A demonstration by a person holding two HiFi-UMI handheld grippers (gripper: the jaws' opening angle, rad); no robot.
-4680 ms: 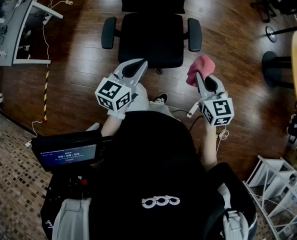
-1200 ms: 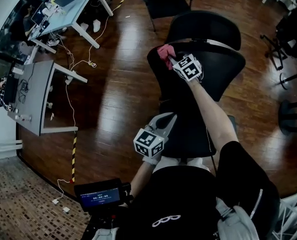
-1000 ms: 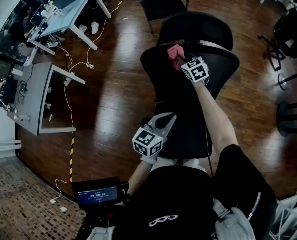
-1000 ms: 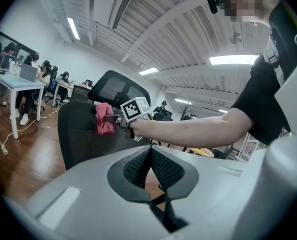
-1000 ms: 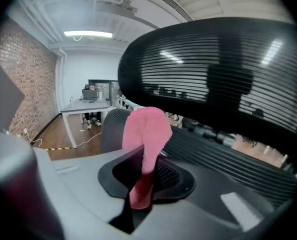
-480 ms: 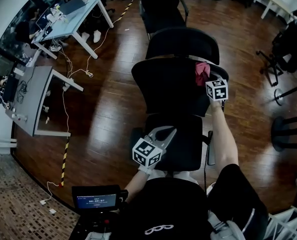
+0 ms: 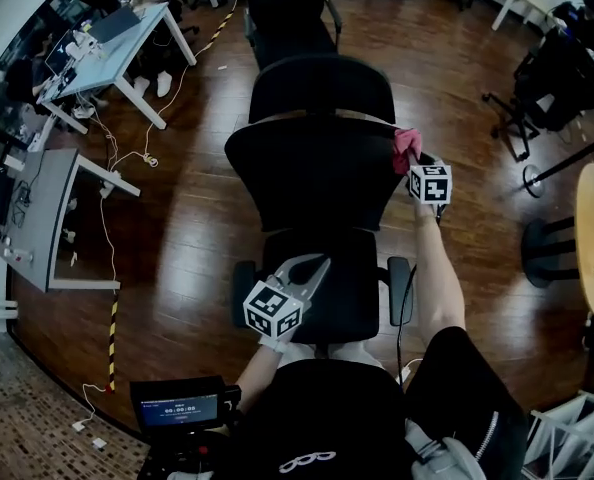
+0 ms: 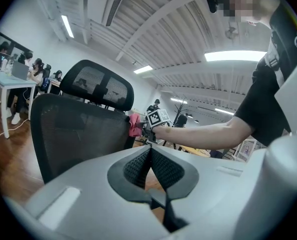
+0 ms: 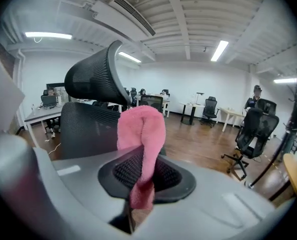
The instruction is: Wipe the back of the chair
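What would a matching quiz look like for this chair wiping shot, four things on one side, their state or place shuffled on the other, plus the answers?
Things:
1. pink cloth
2. left gripper
3. right gripper
4. chair back

States or places:
A. shut, empty, low by the seat
B. black mesh
C. clamped between two jaws
D. shut on something, raised at the chair back's right edge

Pairs: 1-C, 2-A, 3-D, 4-B.
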